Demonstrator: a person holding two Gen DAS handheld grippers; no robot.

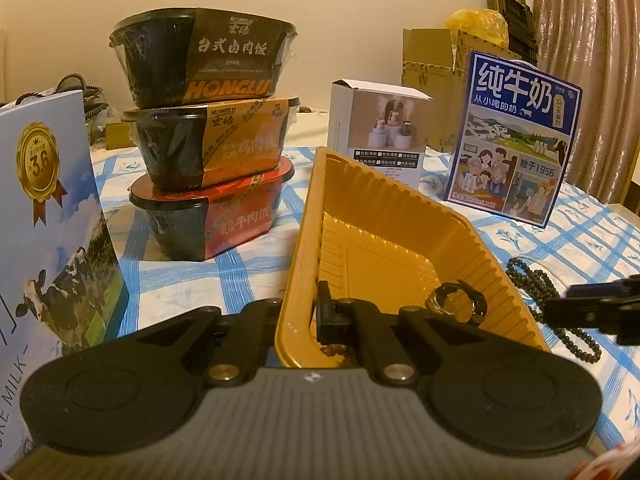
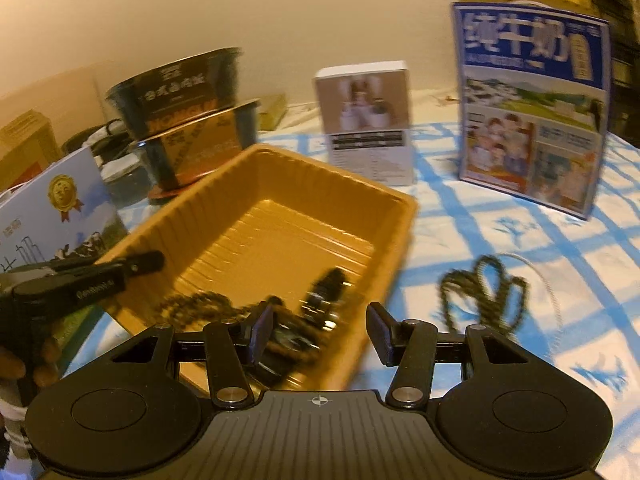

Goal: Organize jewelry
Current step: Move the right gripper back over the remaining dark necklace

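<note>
Left tool [image 1: 326, 316] clamps the yellow tray [image 1: 400, 216] wall; right tool [image 2: 320, 330] hangs open, empty, beside the bead necklace [image 2: 484, 288].

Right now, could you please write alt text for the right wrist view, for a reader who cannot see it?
An open claw hangs over the near edge of a yellow tray that holds blurred dark jewelry. A dark bead necklace lies on the blue checked cloth right of the tray, with boxes behind.

We are seeing three meal bowls [image 1: 208, 140] sitting stacked on the checked cloth [image 1: 580, 240], a white box [image 1: 378, 128] standing behind, a blue milk carton [image 1: 516, 136] standing upright beside it.
</note>
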